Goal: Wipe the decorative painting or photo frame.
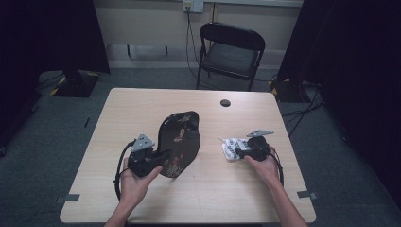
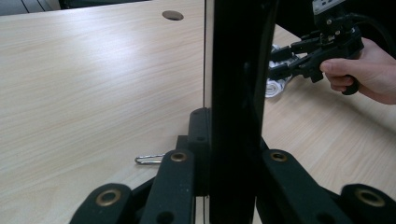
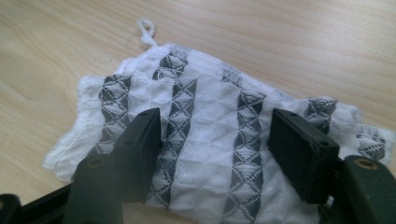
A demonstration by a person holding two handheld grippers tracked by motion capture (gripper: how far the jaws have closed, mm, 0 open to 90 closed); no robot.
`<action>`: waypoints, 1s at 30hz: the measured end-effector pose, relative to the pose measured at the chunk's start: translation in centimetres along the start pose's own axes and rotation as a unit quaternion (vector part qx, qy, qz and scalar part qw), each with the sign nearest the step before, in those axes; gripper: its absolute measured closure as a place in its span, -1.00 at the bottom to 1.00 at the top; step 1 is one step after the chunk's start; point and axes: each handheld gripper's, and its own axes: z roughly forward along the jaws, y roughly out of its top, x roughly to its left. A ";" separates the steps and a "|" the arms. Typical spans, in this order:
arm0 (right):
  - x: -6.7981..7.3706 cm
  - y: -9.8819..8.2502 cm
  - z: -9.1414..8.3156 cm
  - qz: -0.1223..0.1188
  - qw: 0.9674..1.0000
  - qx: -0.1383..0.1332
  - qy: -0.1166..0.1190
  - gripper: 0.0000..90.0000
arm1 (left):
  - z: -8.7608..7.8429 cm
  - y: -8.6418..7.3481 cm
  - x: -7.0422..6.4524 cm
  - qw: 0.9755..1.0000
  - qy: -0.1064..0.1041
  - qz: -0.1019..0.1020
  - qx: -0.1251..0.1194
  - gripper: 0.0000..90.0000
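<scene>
A black lacquered tray point(image 1: 182, 135) with a floral pattern stands on edge, tilted, on the table's middle left. My left gripper point(image 1: 163, 156) is shut on its lower rim, and in the left gripper view the tray point(image 2: 238, 70) rises edge-on between my left gripper's point(image 2: 231, 140) jaws. A white cloth point(image 1: 230, 146) with grey patterned stripes lies crumpled on the right of the table. My right gripper point(image 1: 240, 151) points down at it. In the right gripper view the right gripper point(image 3: 215, 140) stands open, the cloth point(image 3: 187, 88) lying under and between its apart jaws.
The wooden table point(image 1: 142, 109) has a cable hole point(image 1: 225, 102) near its far edge. A small metal wire clip point(image 2: 148, 159) lies by the tray's foot. A black folding chair point(image 1: 231, 52) stands beyond the table, with dark curtains at both sides.
</scene>
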 end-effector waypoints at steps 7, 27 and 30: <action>0.1 0.0 -0.4 -0.001 1.000 0.003 0.002 0.36 | -0.2 -0.1 0.2 1.000 -0.002 -0.002 0.003 0.79; 0.7 0.0 -1.4 0.014 0.999 -0.016 0.044 0.75 | 0.1 0.3 0.2 1.000 -0.004 0.003 0.013 0.79; 1.2 0.2 -2.5 0.013 0.998 -0.032 0.057 0.75 | 0.1 0.3 0.1 1.000 -0.004 0.002 0.014 0.79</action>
